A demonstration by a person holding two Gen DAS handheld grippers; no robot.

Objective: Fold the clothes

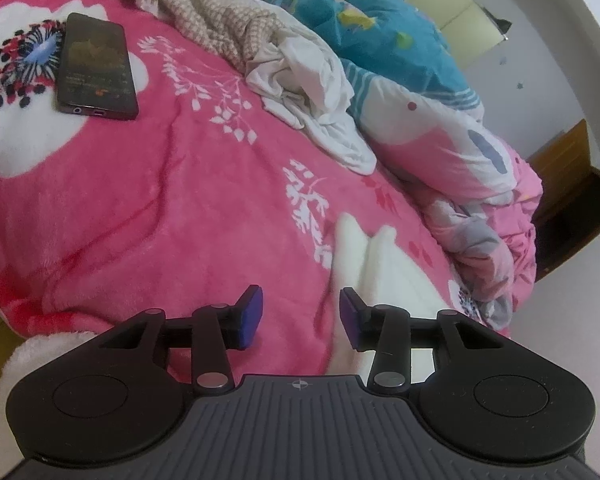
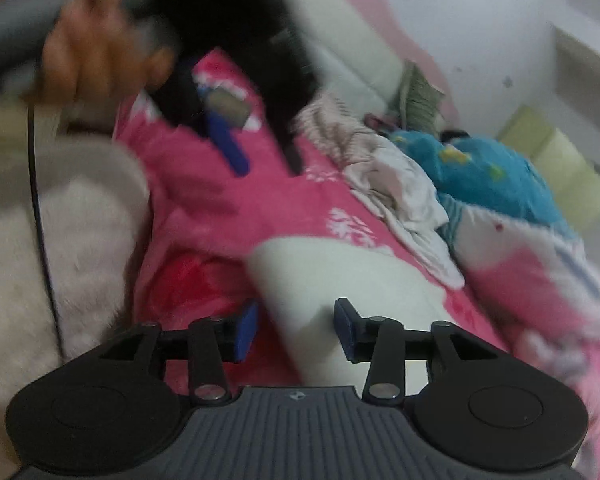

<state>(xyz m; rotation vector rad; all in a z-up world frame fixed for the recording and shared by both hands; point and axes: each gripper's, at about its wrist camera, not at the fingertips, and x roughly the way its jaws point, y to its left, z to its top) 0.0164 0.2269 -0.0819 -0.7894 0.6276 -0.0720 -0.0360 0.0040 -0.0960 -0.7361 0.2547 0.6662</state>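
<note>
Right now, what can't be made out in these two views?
- Phone screen, left wrist view: text too small and dim to read.
- Left gripper, right wrist view: motion-blurred, jaw state unreadable there.
- Hand, right wrist view: blurred.
- White garment: crumpled, type unclear.

Pink blanket (image 1: 160, 208) with white leaf sprigs, crumpled white garment (image 1: 312, 92), teal patterned quilt (image 1: 380, 40), black phone (image 1: 94, 66)
</note>
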